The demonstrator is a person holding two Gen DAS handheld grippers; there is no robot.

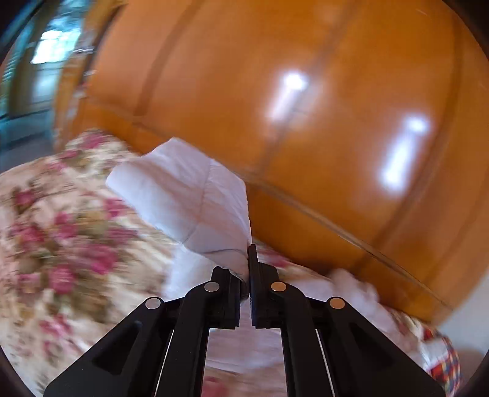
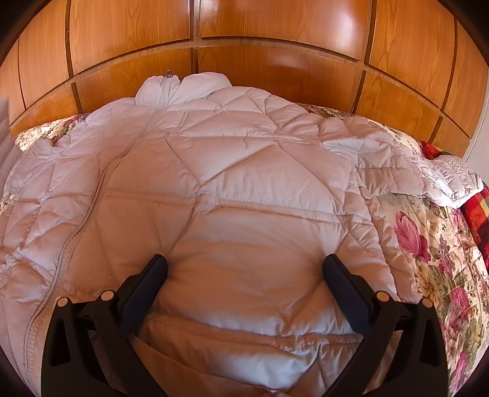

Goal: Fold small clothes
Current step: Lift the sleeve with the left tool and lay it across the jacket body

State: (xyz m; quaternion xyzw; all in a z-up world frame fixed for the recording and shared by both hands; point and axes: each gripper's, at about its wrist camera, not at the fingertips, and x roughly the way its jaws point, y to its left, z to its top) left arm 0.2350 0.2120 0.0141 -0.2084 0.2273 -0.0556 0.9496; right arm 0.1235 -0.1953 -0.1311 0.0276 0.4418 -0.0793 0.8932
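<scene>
Jacket (image 2: 232, 171): white, diamond-quilted. Bedspread (image 2: 440, 262): cream, pink floral print. Wardrobe (image 2: 275, 33): orange-brown wood grain. Blanket (image 2: 478, 213): red plaid. Fingers (image 2: 345, 290): black.

A home bedroom: a bed (image 2: 428, 259) with a floral cover fills the right wrist view, glossy wooden wardrobe doors (image 2: 244, 27) stand beyond it at twelve o'clock, and a plaid blanket (image 2: 476, 213) lies at three o'clock.

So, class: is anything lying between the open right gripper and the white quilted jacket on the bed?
Nothing visible. The right gripper has its jaws open directly on the white quilted jacket, with no other item between them.
</scene>
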